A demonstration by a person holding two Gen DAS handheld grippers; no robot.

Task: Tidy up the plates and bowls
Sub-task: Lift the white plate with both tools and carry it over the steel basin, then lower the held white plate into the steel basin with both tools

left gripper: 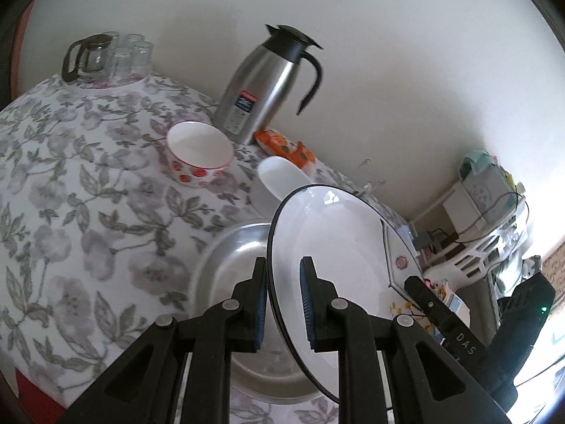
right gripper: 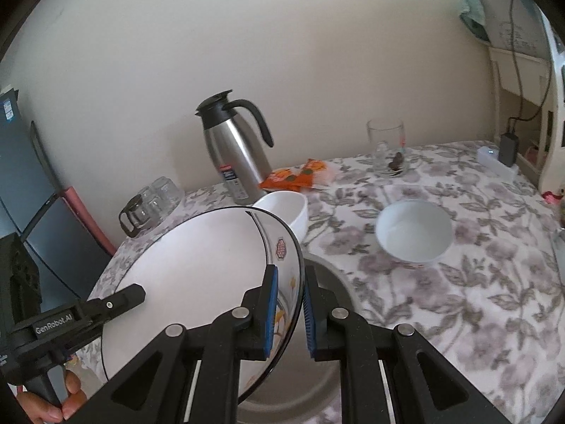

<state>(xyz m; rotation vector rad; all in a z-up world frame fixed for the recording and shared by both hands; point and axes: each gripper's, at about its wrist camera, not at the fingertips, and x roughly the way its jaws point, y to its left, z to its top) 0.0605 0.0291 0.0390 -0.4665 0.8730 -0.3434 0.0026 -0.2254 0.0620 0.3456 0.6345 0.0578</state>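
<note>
Gripping opposite edges of one large white plate (left gripper: 328,247), both grippers are nearly closed on its black-trimmed rim: the left gripper (left gripper: 284,304) pinches the near-left edge between its blue pads, and the right gripper (right gripper: 290,312) clamps the edge that carries an orange flower print and a small red emblem. The plate is tilted and lifted, hanging just above a shallow steel tray (left gripper: 226,261) that lies on the flowered tablecloth (left gripper: 88,194). Taking the steel thermos jug (left gripper: 268,81) against the wall as the landmark: a plain white bowl (right gripper: 286,212) sits just in front of it, partly hidden behind the plate's far rim; a bowl with red strawberry print (left gripper: 197,153) stands in front of the jug and to its left in the left wrist view; an orange snack packet (right gripper: 296,176) lies just beside the jug's base; another white bowl (right gripper: 413,233) sits well to its right; a glass cup (right gripper: 385,148) stands farther right by the wall; a glass pot with upturned glasses (left gripper: 106,56) is well to its left. A hand (right gripper: 53,406) holds the left gripper's handle.
</note>
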